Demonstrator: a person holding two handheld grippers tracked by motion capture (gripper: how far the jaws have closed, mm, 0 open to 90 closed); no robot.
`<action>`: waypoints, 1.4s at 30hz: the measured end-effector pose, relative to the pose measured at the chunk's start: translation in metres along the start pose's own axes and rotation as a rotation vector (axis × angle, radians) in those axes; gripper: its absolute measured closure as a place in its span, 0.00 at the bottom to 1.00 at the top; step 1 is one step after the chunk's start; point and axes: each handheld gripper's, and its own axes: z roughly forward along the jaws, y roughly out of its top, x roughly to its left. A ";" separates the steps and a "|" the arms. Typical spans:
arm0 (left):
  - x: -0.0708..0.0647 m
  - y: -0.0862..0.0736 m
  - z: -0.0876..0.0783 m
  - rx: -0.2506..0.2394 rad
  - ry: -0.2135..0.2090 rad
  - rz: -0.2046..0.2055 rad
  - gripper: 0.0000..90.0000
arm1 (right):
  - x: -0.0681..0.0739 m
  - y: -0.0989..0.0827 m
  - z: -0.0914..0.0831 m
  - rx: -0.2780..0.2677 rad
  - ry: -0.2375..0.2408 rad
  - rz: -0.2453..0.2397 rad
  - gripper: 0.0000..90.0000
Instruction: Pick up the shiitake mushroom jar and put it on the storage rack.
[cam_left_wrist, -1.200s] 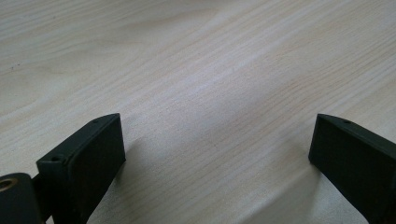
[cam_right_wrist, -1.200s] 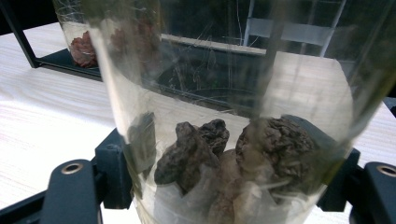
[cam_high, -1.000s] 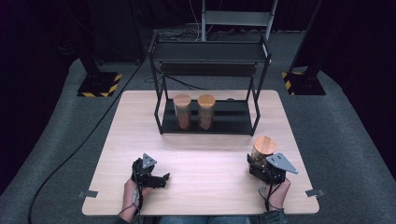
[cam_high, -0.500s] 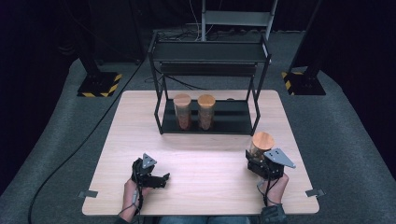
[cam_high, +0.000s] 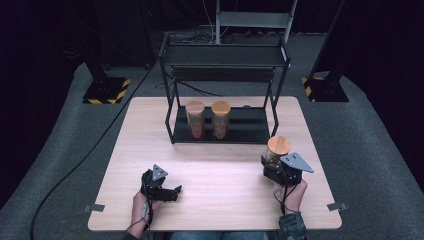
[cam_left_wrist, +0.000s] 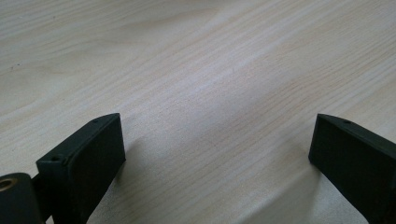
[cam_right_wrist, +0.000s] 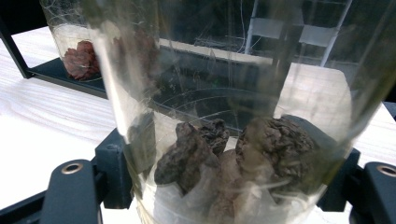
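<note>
Right tool (cam_high: 272, 167) clamped on glass jar (cam_high: 277, 151), cork-lidded, over counter (cam_high: 220, 170) just right of shelf rack (cam_high: 223, 127). Best kept upright, carried level toward shelved jars (cam_high: 207, 120). Left tool (cam_high: 172, 192) spread, idle on counter.

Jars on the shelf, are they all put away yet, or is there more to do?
Two jars already stand on the black rack's bottom shelf. A third jar, with brown lumps inside, is clamped in the right gripper near the rack's right corner. It probably goes beside the others, so that is likely left. The left gripper waits open over the table.
</note>
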 end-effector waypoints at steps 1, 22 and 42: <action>0.000 0.000 0.000 0.000 0.000 0.000 0.03 | 0.000 0.001 0.001 0.000 0.000 -0.001 0.28; 0.000 0.000 0.000 0.000 0.002 0.003 0.03 | 0.001 0.010 0.016 -0.003 0.012 -0.011 0.28; 0.000 0.000 0.000 -0.001 0.001 0.001 0.03 | 0.001 0.025 0.031 -0.011 0.024 -0.021 0.28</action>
